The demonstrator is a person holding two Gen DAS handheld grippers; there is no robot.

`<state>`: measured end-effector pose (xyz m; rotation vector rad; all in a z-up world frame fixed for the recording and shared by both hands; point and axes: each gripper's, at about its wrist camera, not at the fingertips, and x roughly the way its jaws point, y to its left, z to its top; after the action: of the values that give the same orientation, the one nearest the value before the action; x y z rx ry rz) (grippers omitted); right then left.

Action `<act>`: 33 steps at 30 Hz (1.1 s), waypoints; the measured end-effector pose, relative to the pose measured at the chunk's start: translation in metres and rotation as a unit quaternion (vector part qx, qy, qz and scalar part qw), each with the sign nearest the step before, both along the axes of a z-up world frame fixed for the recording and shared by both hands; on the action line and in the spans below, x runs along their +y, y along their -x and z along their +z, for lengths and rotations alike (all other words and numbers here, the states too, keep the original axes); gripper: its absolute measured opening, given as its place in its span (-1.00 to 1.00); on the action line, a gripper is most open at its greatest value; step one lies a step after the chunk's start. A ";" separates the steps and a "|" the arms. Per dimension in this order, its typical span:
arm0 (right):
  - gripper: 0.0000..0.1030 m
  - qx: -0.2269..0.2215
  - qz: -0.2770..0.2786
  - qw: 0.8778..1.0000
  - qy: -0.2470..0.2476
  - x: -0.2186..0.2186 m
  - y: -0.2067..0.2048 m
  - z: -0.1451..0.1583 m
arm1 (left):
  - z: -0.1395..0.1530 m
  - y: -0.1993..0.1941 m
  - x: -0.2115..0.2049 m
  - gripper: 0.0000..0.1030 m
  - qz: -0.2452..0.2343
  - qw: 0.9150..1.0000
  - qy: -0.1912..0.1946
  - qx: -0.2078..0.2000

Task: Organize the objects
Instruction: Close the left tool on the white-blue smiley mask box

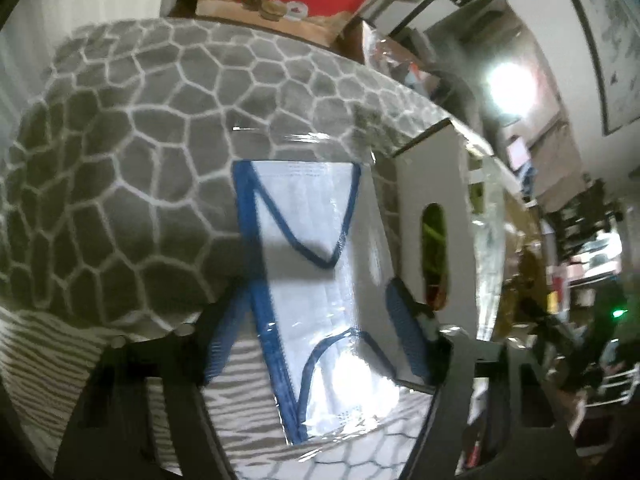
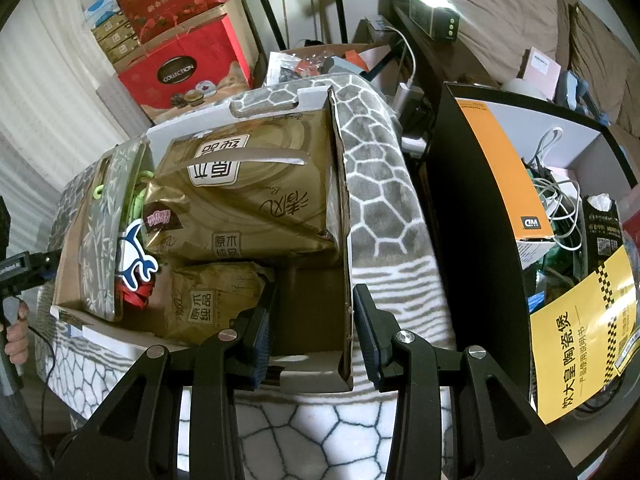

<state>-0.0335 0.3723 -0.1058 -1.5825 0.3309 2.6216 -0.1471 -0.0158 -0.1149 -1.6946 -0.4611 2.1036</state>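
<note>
In the left wrist view a white face mask with blue edging in a clear plastic wrapper [image 1: 316,264] lies on a grey stone-patterned blanket [image 1: 120,168], beside the white side of a cardboard box [image 1: 432,184]. My left gripper [image 1: 316,332] is open, its blue pads either side of the mask. In the right wrist view my right gripper [image 2: 314,332] is open and empty above the near end of the open cardboard box [image 2: 344,216]. The box holds gold tissue packs [image 2: 248,200], a bamboo-print box [image 2: 104,232] and a blue and white figure [image 2: 134,256].
Red gift boxes [image 2: 180,68] are stacked behind the blanket. A black shelf [image 2: 472,216] stands to the right with an orange WD box [image 2: 508,168], cables and a yellow manual [image 2: 580,344]. The left gripper's handle and a hand [image 2: 16,280] show at the left edge.
</note>
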 end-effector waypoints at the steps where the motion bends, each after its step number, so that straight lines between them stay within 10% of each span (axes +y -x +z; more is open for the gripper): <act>1: -0.25 0.000 0.000 1.000 0.000 0.000 0.000 0.000 | 0.000 0.000 -0.001 0.05 0.004 1.000 -0.008 -0.003; 6: -0.24 0.000 0.000 1.000 -0.001 0.000 0.000 0.000 | -0.005 0.005 -0.013 -0.45 0.019 0.997 -0.069 -0.024; 11: -0.23 0.000 0.000 1.000 -0.002 0.000 0.000 0.000 | -0.005 0.010 -0.012 -0.49 0.011 0.994 -0.106 -0.020; 17: -0.22 0.000 0.000 1.000 -0.001 -0.001 0.000 0.000 | -0.014 0.011 -0.007 -0.48 0.007 0.994 -0.100 -0.031; 22: -0.22 -0.001 0.001 1.000 -0.002 -0.001 0.000 0.000 | 0.006 0.008 -0.015 -0.97 0.026 0.995 -0.092 0.008; 33: -0.21 -0.001 0.002 1.000 -0.002 0.000 0.000 0.000 | 0.061 0.003 0.001 -0.98 -0.011 0.993 -0.088 0.075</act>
<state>-0.0336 0.3722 -0.1058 -1.5858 0.3236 2.6217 -0.1497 -0.0151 -0.0536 -1.4274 -0.5600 2.0886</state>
